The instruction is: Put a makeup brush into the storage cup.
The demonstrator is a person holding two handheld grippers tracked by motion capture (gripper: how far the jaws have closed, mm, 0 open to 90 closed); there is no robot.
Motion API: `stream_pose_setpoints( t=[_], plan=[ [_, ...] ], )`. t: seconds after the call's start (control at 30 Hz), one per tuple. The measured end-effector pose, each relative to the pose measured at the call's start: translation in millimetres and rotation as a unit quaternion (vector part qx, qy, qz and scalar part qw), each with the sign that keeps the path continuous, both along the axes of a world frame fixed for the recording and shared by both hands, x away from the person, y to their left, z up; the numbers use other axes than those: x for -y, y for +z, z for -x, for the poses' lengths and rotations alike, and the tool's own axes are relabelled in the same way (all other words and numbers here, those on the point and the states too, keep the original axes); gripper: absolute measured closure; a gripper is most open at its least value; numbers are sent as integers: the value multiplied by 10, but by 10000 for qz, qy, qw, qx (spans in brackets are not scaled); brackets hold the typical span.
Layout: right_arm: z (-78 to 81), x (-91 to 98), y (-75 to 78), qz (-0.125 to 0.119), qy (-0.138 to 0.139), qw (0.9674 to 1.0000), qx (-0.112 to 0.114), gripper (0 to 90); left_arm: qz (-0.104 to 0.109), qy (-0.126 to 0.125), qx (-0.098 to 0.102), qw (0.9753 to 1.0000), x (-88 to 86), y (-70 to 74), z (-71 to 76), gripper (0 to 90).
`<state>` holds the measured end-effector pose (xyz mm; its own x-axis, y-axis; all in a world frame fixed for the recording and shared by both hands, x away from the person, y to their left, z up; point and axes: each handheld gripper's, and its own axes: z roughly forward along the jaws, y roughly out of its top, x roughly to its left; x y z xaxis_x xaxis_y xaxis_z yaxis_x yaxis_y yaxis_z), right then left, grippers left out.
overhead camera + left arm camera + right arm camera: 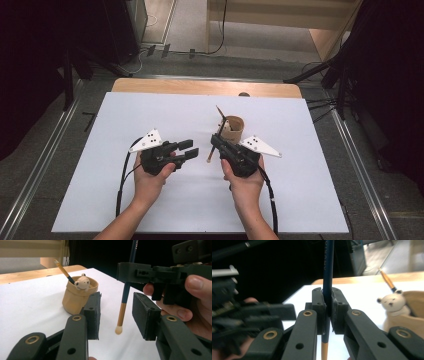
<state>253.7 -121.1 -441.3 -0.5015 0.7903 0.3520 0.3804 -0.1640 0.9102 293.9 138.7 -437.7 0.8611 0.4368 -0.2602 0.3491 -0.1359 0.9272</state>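
Two grippers: one in each of the person's hands, over the near middle of the white table (125, 200).
Right gripper (215, 142): closed on a blue pencil (213, 148), pads pinching its barrel from both sides in the right gripper view (327, 312).
Left gripper (189, 148): jaws apart, nothing between the pads; no earlier picture to compare. In the left gripper view (116, 312) the pencil hangs beyond the gap, untouched.
Blue pencil, position: just left of the brown cup (232, 129), toward the table's middle, lifted off the surface.
Blue pencil, long axis: nearly upright in both gripper views (127, 293), leaning slightly; tan end with a pale rounded tip (118, 330) points down at the table, blue end up.
Brown cup: stands right of centre, nearer the far edge; soft, rolled rim (75, 298).
Cup contents: a second pencil (63, 270) leaning out toward the far edge, and a small white bear figure (82, 283) at the rim.
Cut off: the held pencil's upper end runs out of the top of both gripper views; lettering on the barrel (328, 262) is too blurred to read.
Hard to make out: in the high view the held pencil mostly merges with the black jaws.
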Motion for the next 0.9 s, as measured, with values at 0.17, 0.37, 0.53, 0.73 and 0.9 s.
stream_pose_setpoints(
  t=[0.17,0.37,0.53,0.73,0.9],
  plan=[
    [28,-89,38,827,26,9961,312,848,-152,10,-41,9999,-43,75,-25,587],
    [37,-159,29,1421,98,9889,420,848,-277,31,-123,9995,-97,154,-56,591],
    [57,-253,23,2178,174,9741,586,848,-383,20,-215,9990,-147,221,-84,596],
    [73,-352,4,2754,371,9581,699,848,-552,-23,-349,9979,-161,245,-106,607],
    [80,-428,-30,3199,523,9428,775,848,-713,-104,-433,9965,-152,261,-114,619]
  ],
)
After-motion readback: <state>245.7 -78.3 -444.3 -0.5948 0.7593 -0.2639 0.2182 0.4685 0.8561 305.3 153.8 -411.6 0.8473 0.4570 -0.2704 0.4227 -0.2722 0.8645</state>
